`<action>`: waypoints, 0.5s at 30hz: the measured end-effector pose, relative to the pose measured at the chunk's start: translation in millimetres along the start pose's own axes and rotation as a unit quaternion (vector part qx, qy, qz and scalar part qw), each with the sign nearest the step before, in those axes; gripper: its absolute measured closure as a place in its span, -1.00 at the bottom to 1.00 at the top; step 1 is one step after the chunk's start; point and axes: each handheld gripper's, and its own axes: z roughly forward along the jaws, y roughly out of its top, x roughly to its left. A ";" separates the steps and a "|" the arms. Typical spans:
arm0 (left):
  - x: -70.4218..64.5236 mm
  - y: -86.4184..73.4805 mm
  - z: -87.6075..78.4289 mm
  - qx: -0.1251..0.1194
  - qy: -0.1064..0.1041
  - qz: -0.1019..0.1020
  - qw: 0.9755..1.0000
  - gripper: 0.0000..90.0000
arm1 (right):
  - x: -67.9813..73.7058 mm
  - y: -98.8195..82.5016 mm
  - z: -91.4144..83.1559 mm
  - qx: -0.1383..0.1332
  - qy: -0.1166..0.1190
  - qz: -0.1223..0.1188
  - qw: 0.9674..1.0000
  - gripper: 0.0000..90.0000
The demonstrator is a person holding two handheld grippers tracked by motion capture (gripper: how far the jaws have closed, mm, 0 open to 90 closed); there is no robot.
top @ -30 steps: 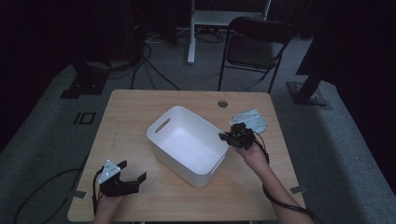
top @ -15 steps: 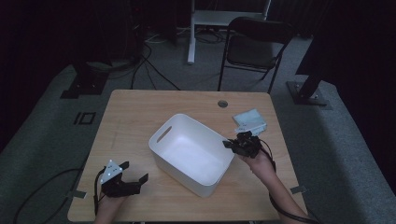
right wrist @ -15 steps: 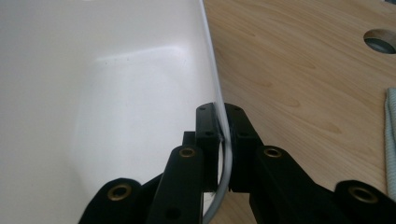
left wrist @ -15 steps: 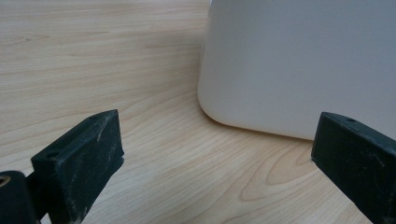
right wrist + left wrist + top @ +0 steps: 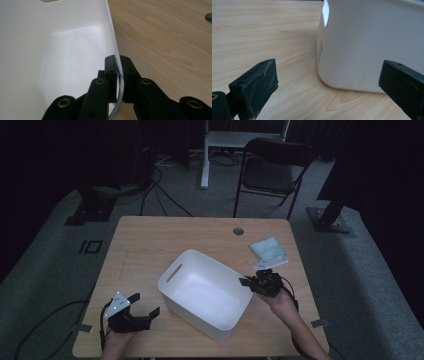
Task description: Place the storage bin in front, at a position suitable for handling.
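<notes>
The left claw [image 5: 141, 306] is seen in the high view at the near left corner of the surface [image 5: 150, 240], with its jaws spread wide and nothing gripped between them. In the left gripper view the two black jaws are shown far apart at the bottom corners, and the rounded corner of the white tub [image 5: 372, 45] is framed between them, a little ahead of the pads and not touched by them. A handle slot in the tub's wall is shown at the top of that view, and a small pale label on the wall below it; neither detail is made out so closely from above.

The white tub [image 5: 200, 292] is seen in the high view near the middle of the surface, turned at an angle, with the left claw just beside its near left corner and the right claw at its right-hand rim. Its inside is shown to be bare.

The right claw [image 5: 246, 283] is seen pressed together on the tub's thin wall. In the right gripper view the rim of the white tub [image 5: 57, 50] is shown running between the two pads, one jaw inside and one outside, the rim pinched tight.

Far right of the tub, a pale folded packet [image 5: 268, 248] with a white card [image 5: 270, 264] just beside it is seen lying on the surface, near the right claw but apart from it.
</notes>
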 end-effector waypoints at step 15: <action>-24.3 42.2 -23.2 -0.040 -0.040 0.027 0.998 -0.95 | 8.7 -7.5 -5.3 -0.006 0.019 0.004 1.000 0.72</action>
